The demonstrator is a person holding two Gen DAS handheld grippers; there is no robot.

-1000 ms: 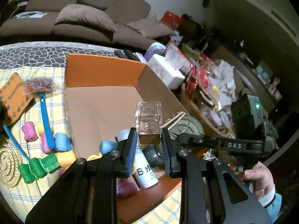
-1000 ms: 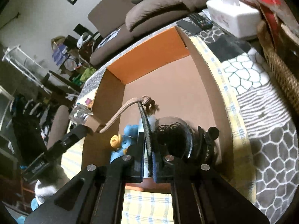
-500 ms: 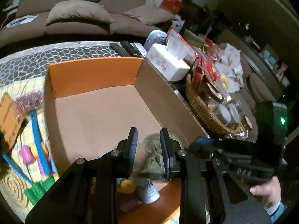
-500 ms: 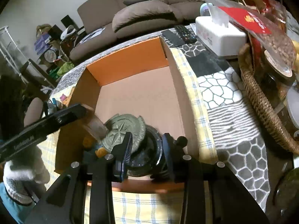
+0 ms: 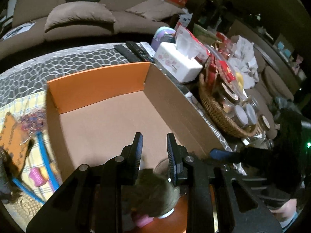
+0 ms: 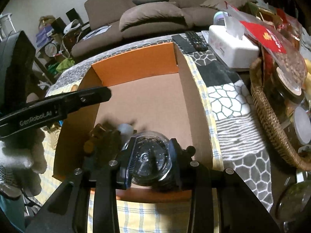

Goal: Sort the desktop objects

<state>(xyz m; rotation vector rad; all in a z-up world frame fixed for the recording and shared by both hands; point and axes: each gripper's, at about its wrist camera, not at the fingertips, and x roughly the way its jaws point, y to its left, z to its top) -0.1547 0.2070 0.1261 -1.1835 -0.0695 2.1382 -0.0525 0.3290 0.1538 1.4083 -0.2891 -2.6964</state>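
An open cardboard box (image 5: pixel 101 81) with an orange far wall lies on the table; it also shows in the right wrist view (image 6: pixel 136 66). My left gripper (image 5: pixel 154 143) is open and empty above the box floor. Below it lie a green round fan (image 5: pixel 155 190) and a pink roller (image 5: pixel 142 220), blurred. My right gripper (image 6: pixel 150 149) is open above a clear dome with dark bits (image 6: pixel 149 155) in the box's near end. The left gripper's arm (image 6: pixel 58 106) crosses the box's left wall.
Left of the box lie blue sticks (image 5: pixel 45 155), hair rollers (image 5: pixel 36 176) and an orange pouch (image 5: pixel 11 137). On the right stand a wicker basket with jars (image 5: pixel 219 114), a white tissue box (image 5: pixel 178 66) and remotes (image 5: pixel 134 50).
My left gripper has let go of the glass bottle, opened and moved over the box. My right gripper has released the green fan into the box and opened wide.
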